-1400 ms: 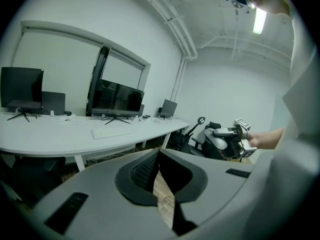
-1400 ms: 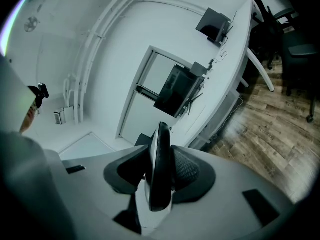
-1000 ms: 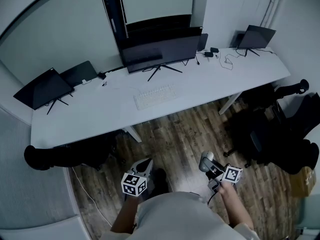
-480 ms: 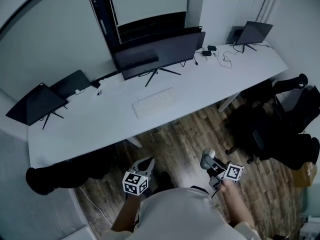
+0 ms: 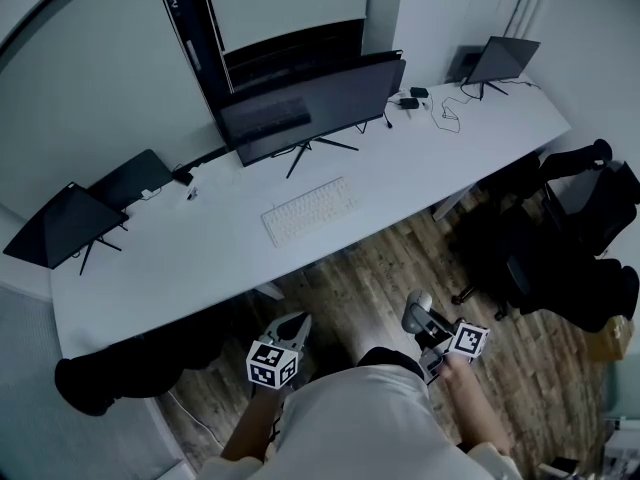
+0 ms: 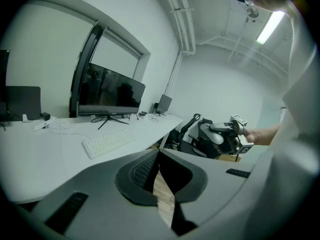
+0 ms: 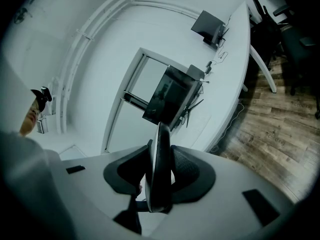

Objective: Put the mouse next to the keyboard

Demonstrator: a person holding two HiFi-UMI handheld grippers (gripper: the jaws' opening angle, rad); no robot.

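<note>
Long white desk (image 5: 430, 158) runs across the far side, and the large dark monitor (image 5: 310, 103) stands at its middle on a splayed stand, up against the far wall. To the right, black office chairs (image 5: 570, 248) crowd the wooden floor (image 5: 360, 268) near the desk's end. Two small dark screens (image 5: 60, 226) sit at the far left of the desk, and one more small screen (image 5: 505, 58) is out at the far right end with loose cables beside it. The white keyboard (image 5: 310, 211) lies just in front of the large monitor, angled a little, with bare desk on both sides of it. Down at the near edge the person stands off from the desk, both tools held over the floor. The left gripper (image 5: 292, 322) has its tips pressed together with nothing between them, only floorboards showing through the wedge behind the tips. The right gripper (image 5: 416, 314) is pinching the mouse (image 7: 161, 174), which sits edge-on between the two pads, pale top to one side and dark underside to the other. So the mouse is in the air over the floor, well apart from the keyboard, on the near right.
</note>
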